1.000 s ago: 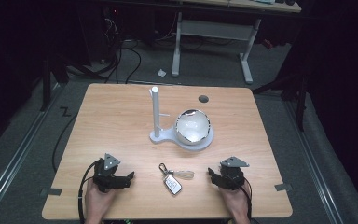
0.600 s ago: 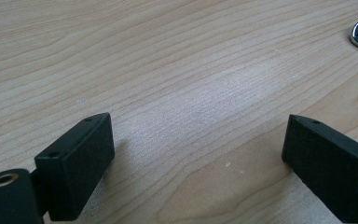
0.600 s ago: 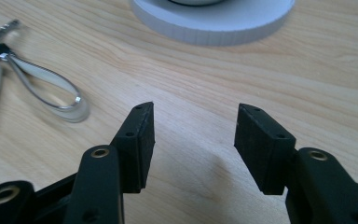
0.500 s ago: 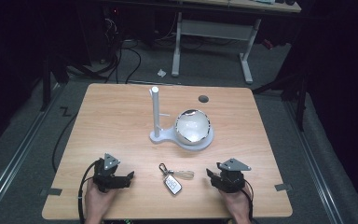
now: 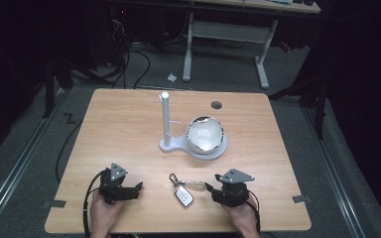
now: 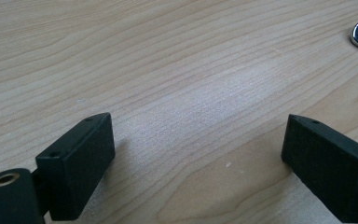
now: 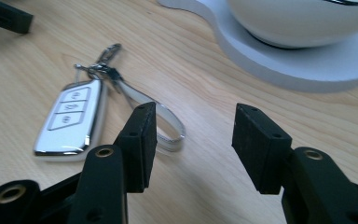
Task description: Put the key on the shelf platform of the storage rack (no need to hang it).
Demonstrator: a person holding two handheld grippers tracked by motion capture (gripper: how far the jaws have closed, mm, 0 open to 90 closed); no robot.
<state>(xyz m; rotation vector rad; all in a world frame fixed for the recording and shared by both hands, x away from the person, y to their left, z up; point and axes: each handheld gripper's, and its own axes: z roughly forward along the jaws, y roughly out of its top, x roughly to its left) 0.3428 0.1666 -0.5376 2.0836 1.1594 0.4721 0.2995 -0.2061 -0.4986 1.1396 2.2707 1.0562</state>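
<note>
Reaching my right gripper (image 7: 191,140), jaws parted, toward the car key fob (image 5: 183,195) at lower centre, I am aiming for its strap loop (image 7: 165,126), keeping my spread left gripper (image 5: 138,188) clear.

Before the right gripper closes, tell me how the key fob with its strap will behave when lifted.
The key fob looks rigid and smooth-sided with a glossy rim, so the jaws may slip on it. Its strap loop lies limp on the table and will probably flop; lifted by the strap, the fob would likely dangle and swing from the metal ring. The right gripper is open beside the strap.
</note>
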